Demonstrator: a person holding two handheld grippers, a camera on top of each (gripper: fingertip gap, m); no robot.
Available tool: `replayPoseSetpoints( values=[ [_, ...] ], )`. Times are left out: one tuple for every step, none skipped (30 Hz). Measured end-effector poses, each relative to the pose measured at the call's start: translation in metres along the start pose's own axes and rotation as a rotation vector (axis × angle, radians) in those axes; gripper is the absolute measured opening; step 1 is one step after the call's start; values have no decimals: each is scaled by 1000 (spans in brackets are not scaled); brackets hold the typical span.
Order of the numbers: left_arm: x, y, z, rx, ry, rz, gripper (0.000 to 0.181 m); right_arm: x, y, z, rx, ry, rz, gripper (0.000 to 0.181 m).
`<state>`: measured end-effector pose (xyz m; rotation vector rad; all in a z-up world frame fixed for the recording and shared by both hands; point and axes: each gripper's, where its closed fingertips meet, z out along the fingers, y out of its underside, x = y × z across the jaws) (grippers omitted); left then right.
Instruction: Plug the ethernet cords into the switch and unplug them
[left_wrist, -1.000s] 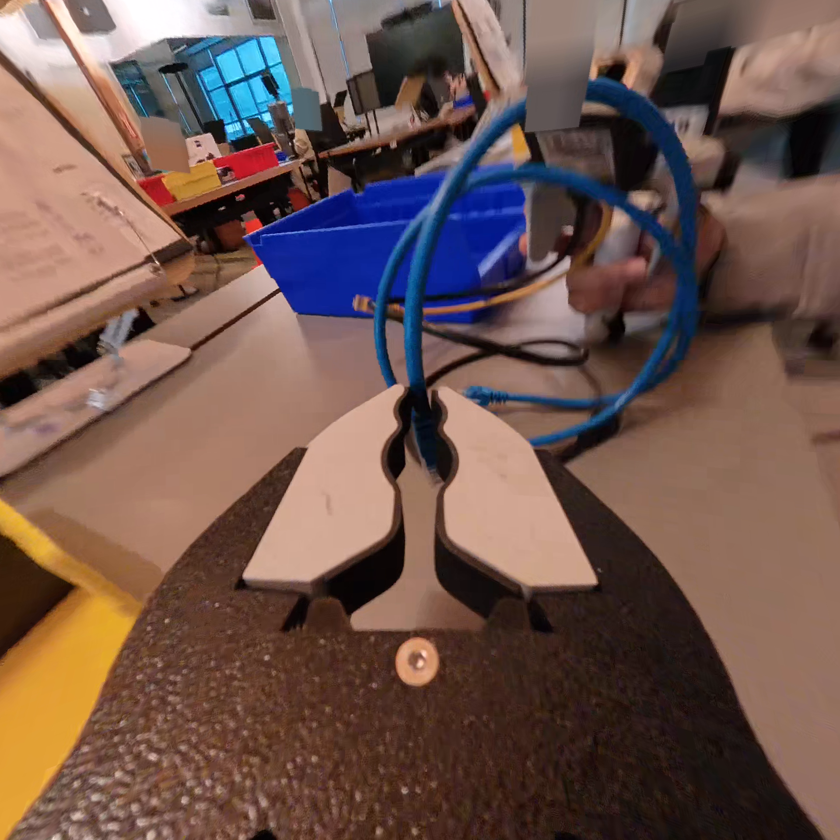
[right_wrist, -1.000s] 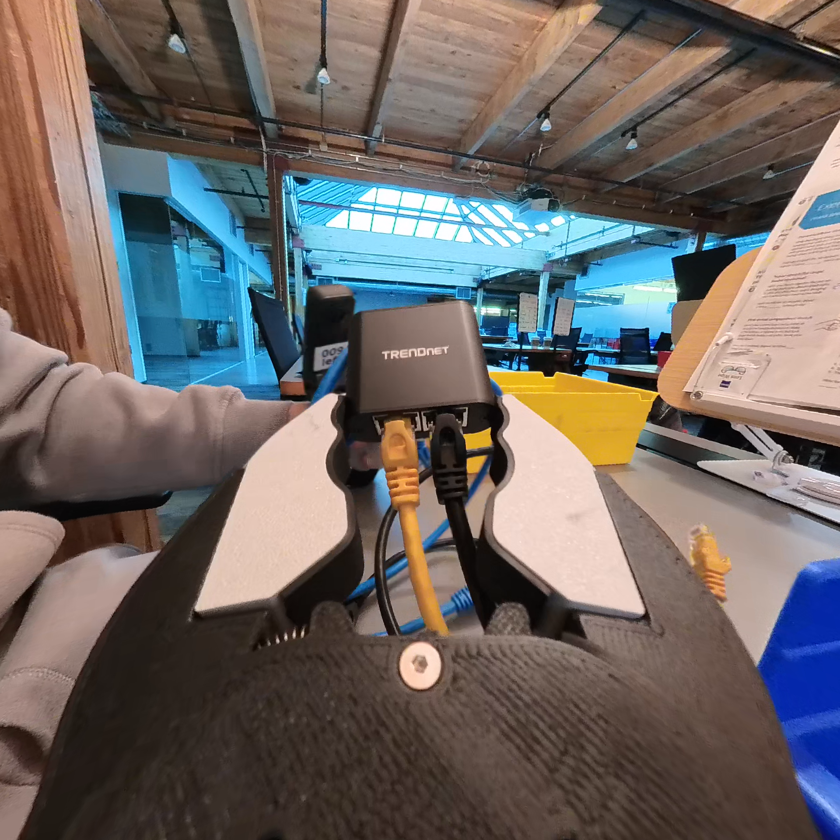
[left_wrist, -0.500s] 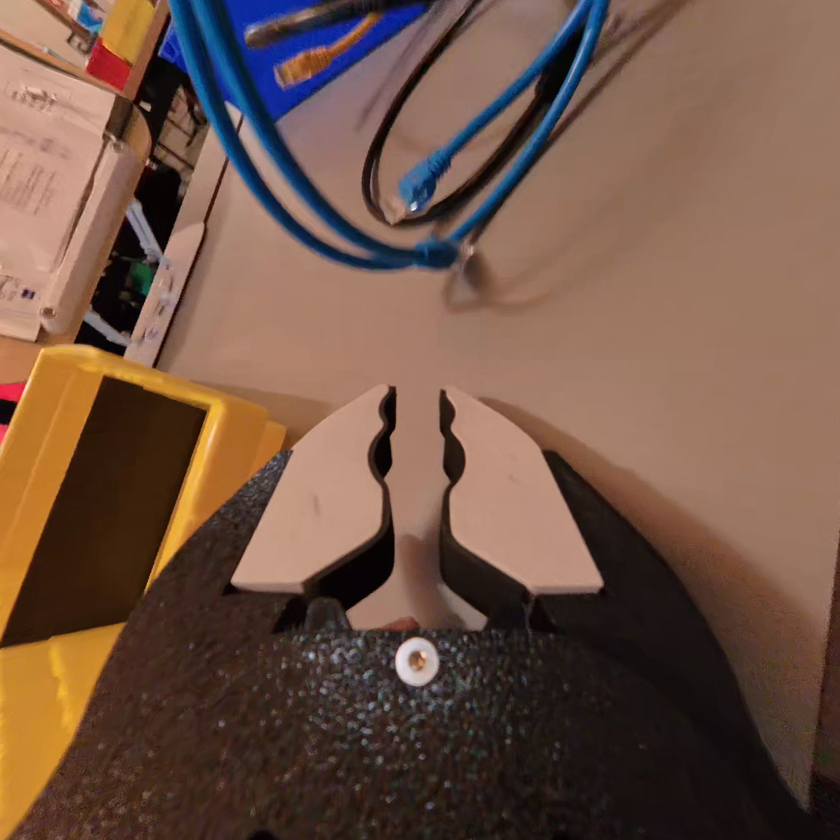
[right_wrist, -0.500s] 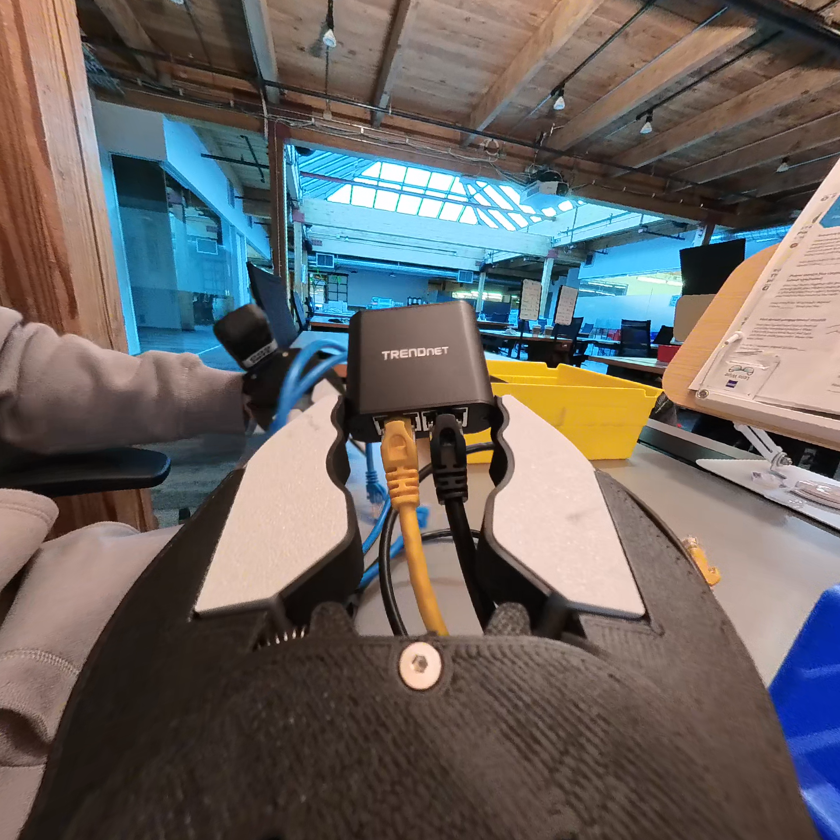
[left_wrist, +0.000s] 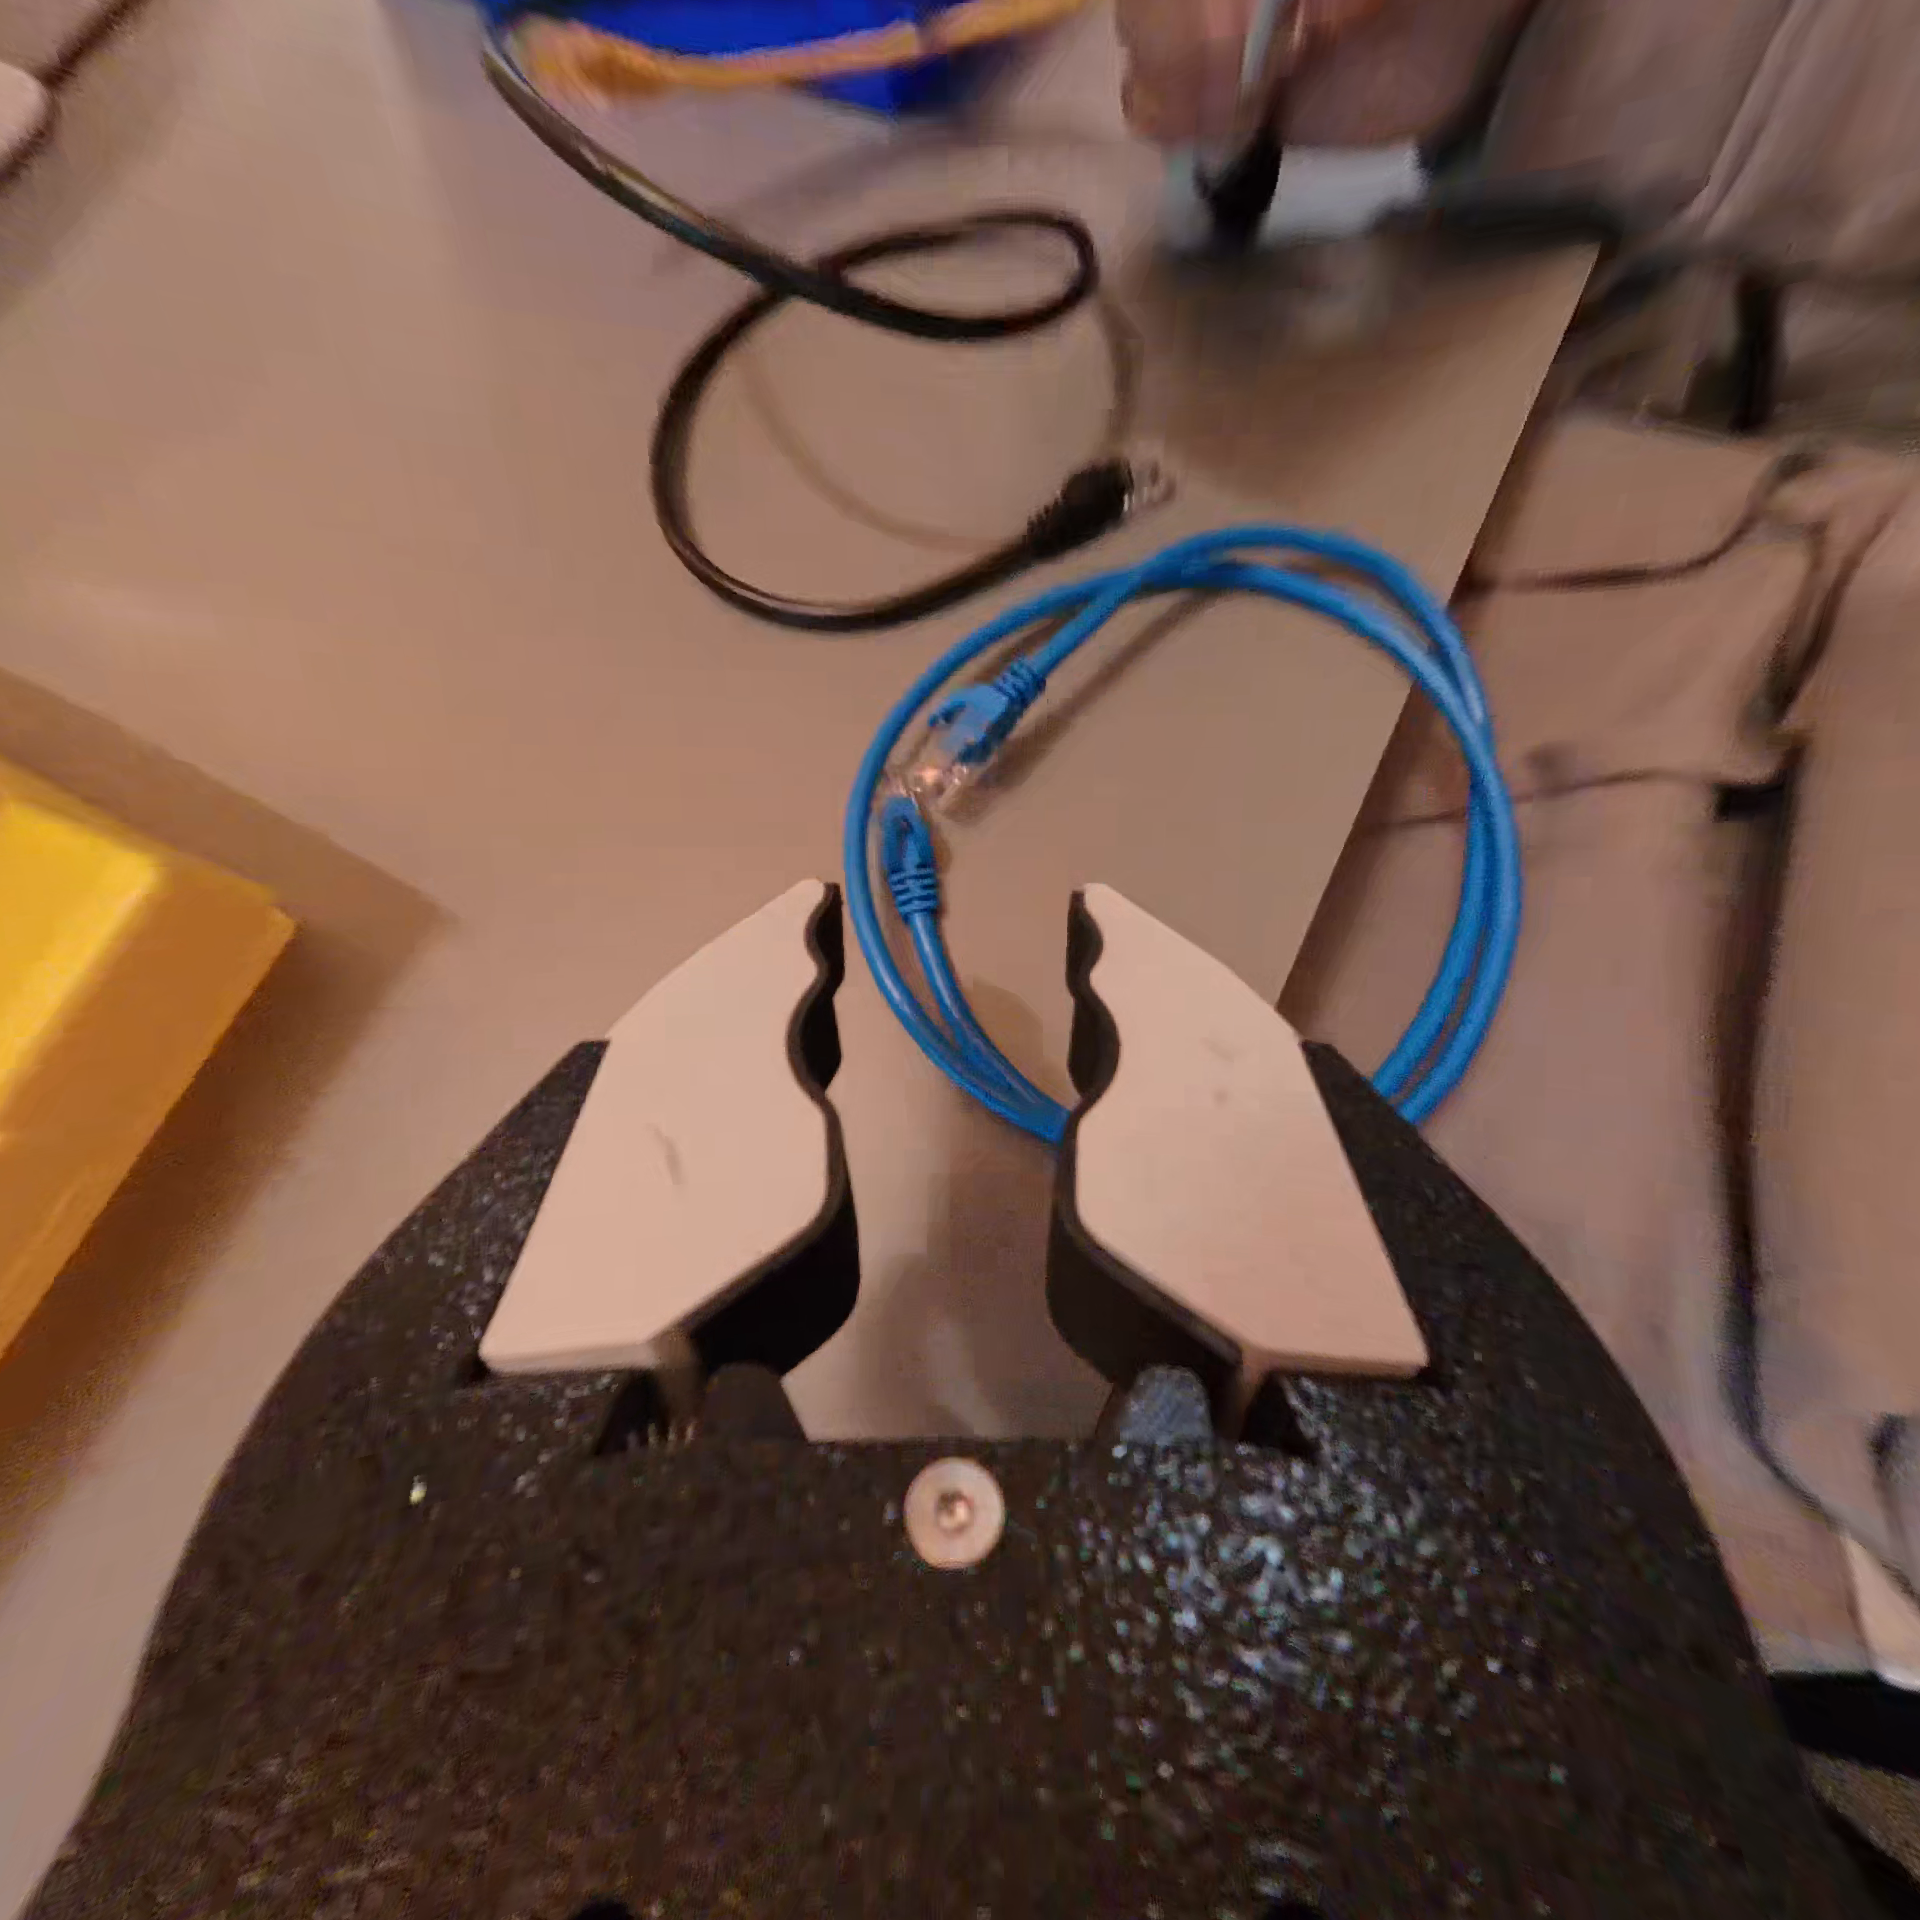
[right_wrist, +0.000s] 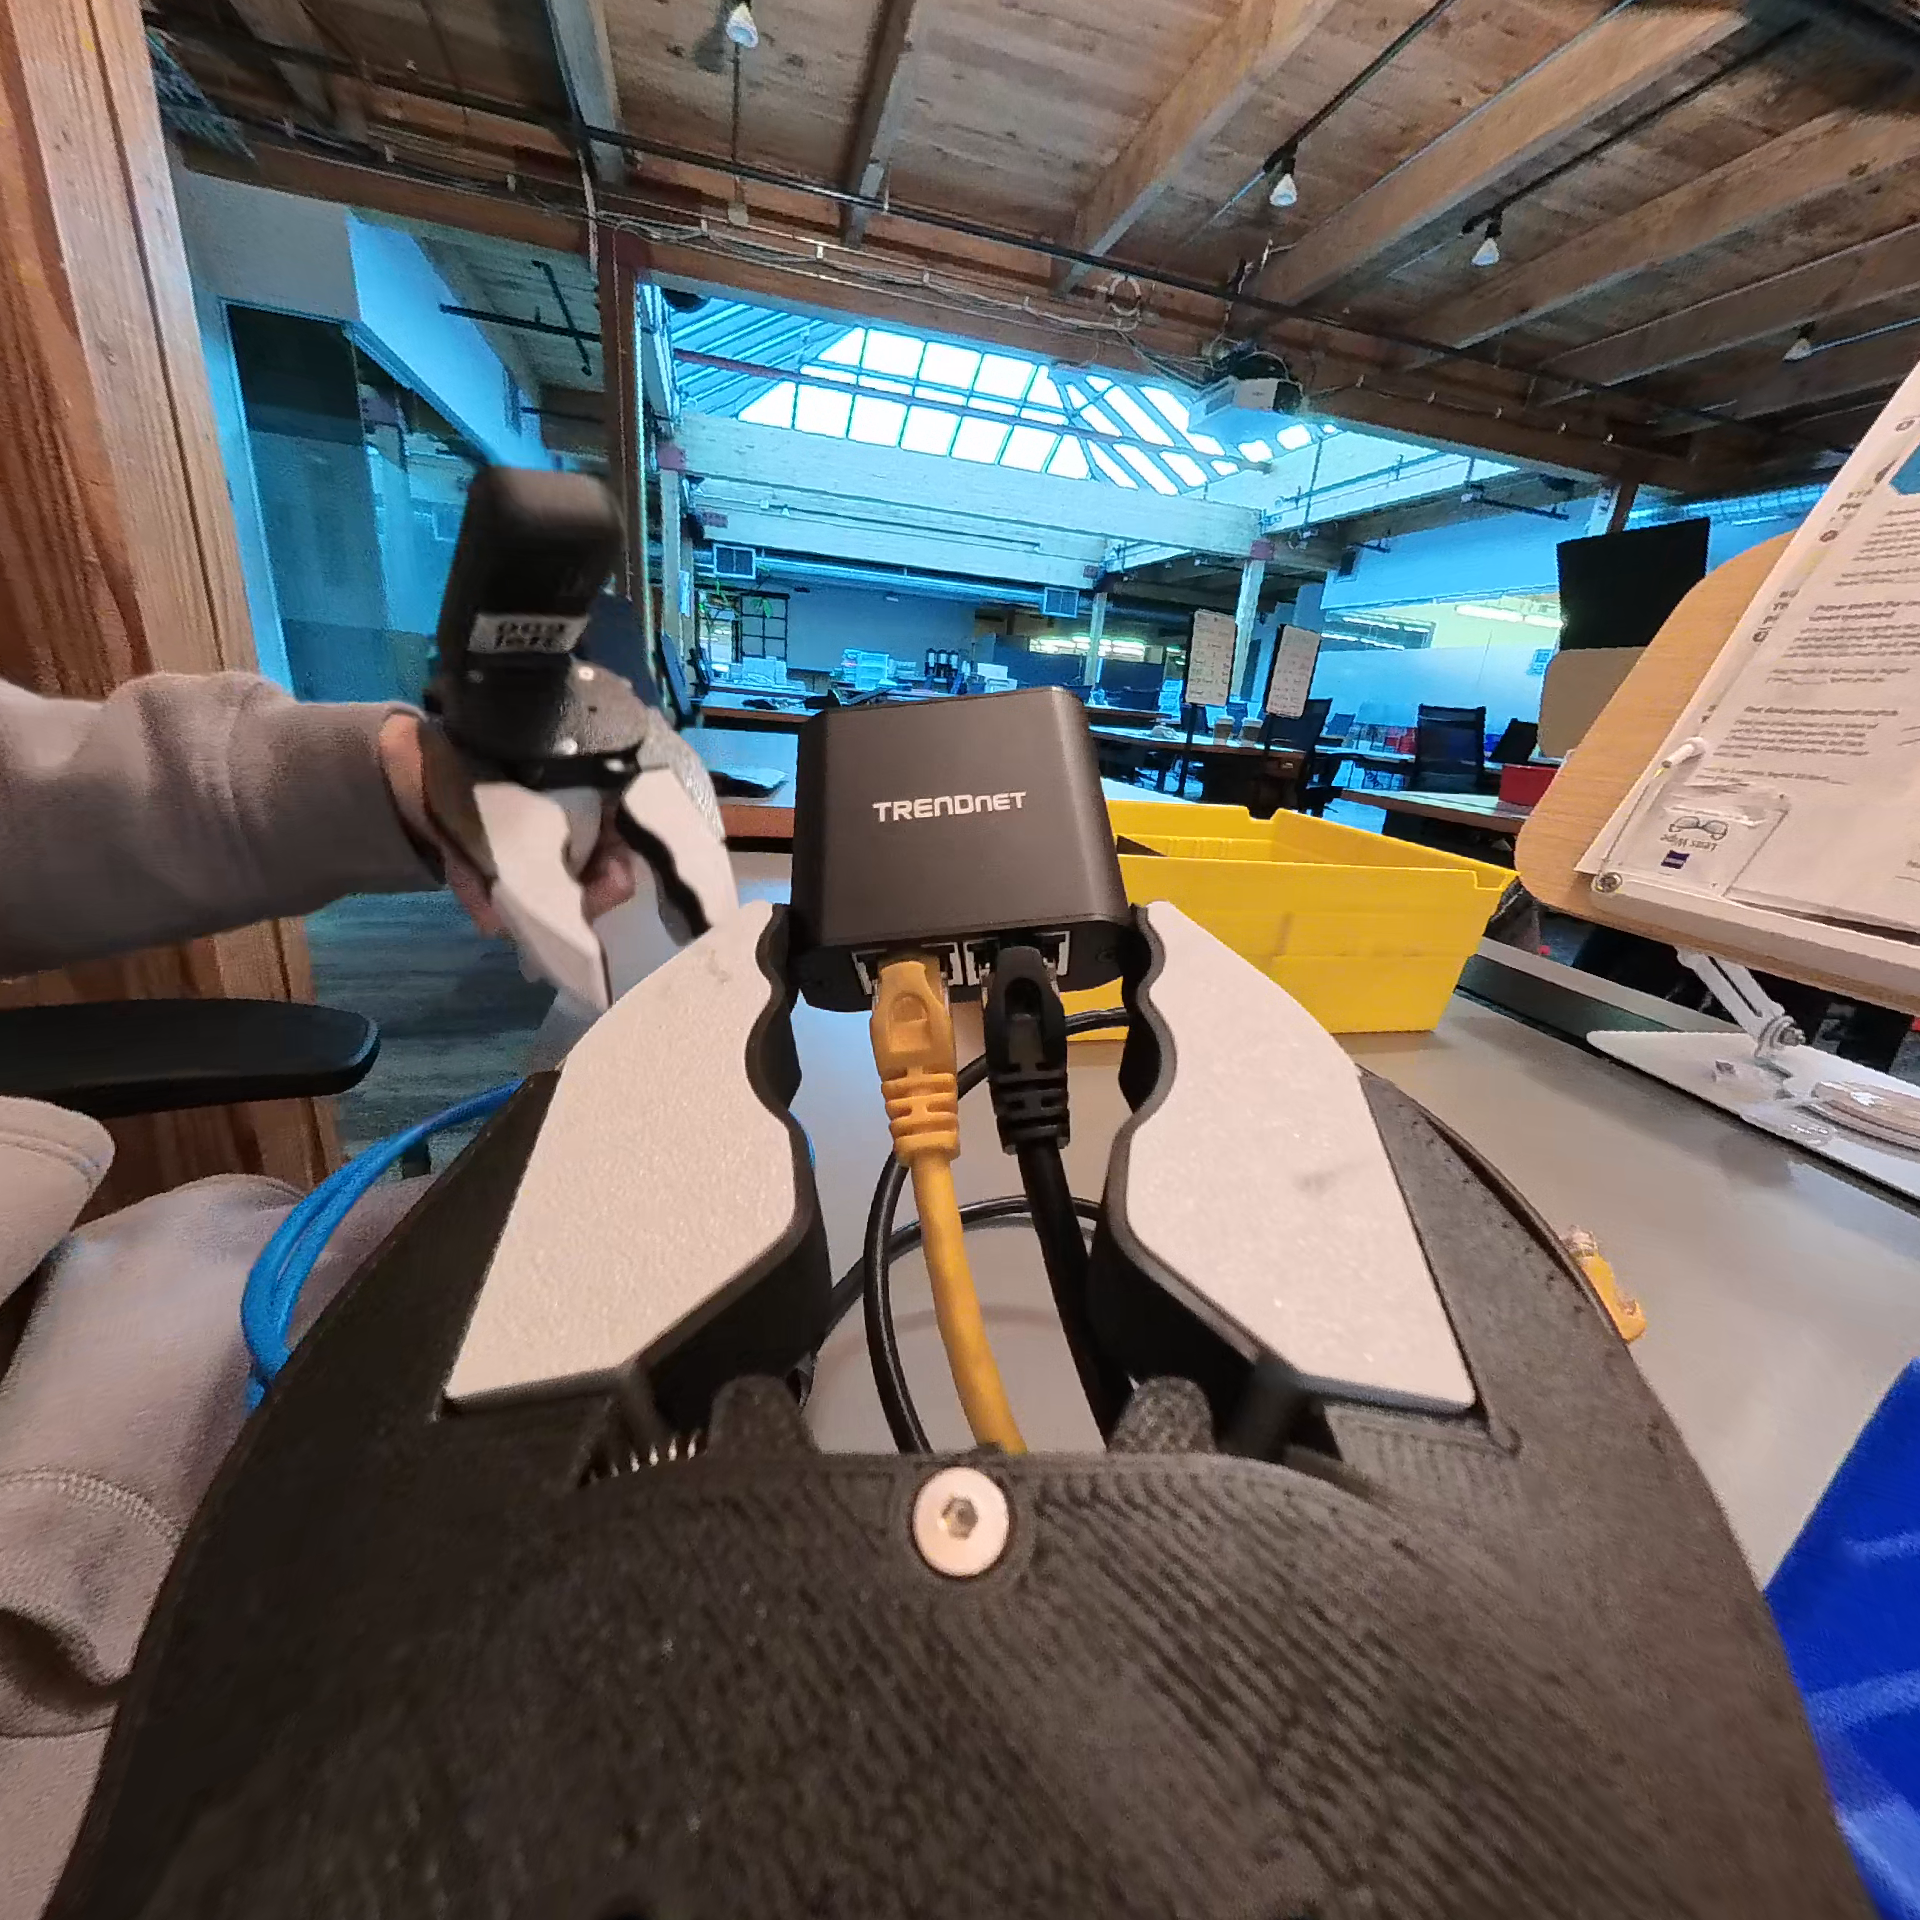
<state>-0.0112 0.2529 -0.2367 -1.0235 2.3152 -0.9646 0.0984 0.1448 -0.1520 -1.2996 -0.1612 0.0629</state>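
Grey table (left_wrist: 416, 499): right gripper (right_wrist: 961, 935) clamps white-lettered black switch (right_wrist: 951, 821); left gripper (left_wrist: 951, 914) spread, empty.

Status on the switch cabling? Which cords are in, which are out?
Done: the yellow cord and black cord sit plugged into the black switch, which the right hand-held gripper clamps.
In hand: nothing else. The left hand-held gripper is open above the coiled blue cord, which lies loose at the table edge.
Left: whether blue has been plugged yet isn't visible; yellow and black need unplugging.
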Motion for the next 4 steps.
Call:
replayPoseSetpoints(
  values=[
    [4, 6, 10, -52, 2, 21, 35, 0, 0, 0, 1, -2, -1, 61],
    [7, 13, 20, -107, 6, 32, 30, 0, 0, 0, 3, -1, -1, 61],
    [5, 21, 28, -166, -16, 45, 25, 0, -1, -1, 5, 1, -1, 61],
    [-1, 29, 34, -223, -58, 73, 18, 0, -1, -1, 7, 4, -2, 61]
  ],
)
